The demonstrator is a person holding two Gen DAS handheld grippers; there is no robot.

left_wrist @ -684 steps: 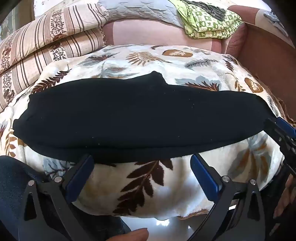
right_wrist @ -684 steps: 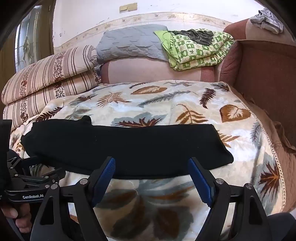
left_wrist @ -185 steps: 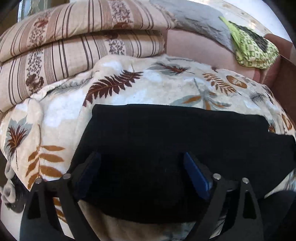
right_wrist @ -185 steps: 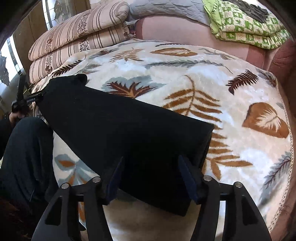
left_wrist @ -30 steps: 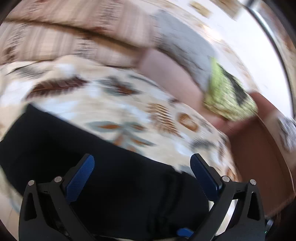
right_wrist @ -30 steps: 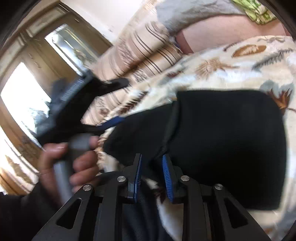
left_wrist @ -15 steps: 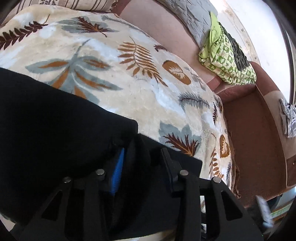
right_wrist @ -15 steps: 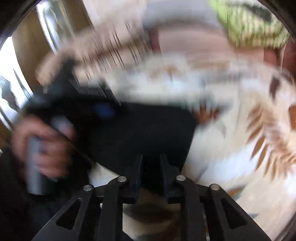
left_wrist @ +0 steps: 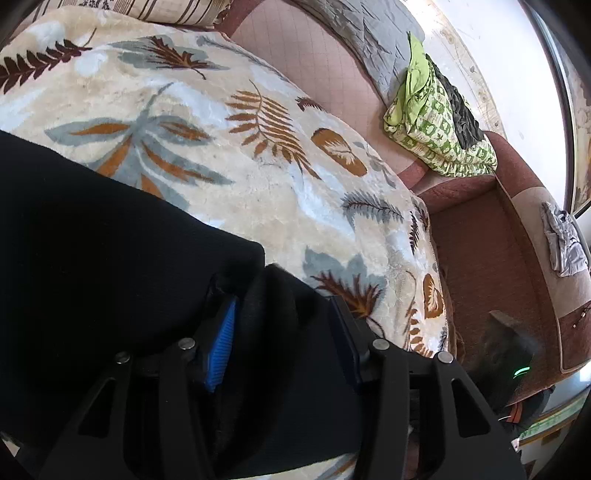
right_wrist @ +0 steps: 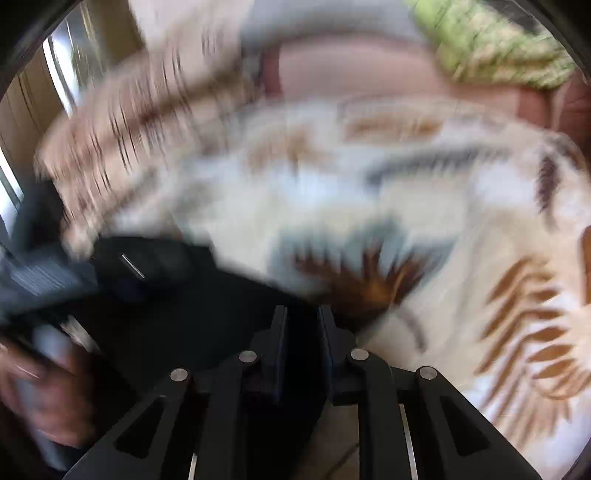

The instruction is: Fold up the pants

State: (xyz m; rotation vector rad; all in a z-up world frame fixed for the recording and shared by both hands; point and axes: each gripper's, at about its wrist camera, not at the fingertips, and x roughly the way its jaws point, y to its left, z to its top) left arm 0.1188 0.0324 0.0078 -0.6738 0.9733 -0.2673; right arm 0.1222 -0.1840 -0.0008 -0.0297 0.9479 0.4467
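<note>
The black pants lie folded on the leaf-print blanket, filling the lower left of the left wrist view. My left gripper is shut on a thick bunch of the pants' edge between its blue pads. The right wrist view is motion-blurred. There my right gripper is shut on the near edge of the black pants, its fingers almost together. The left gripper and the hand holding it show blurred at the left of that view.
Striped folded bedding and a grey quilt lie at the back. A green patterned blanket sits on the red-brown sofa, which borders the blanket on the right. A grey cloth lies on its armrest.
In the last second my left gripper has closed on the pants' edge. My right gripper, still shut on the pants, has swung right across the blanket, blurring its view.
</note>
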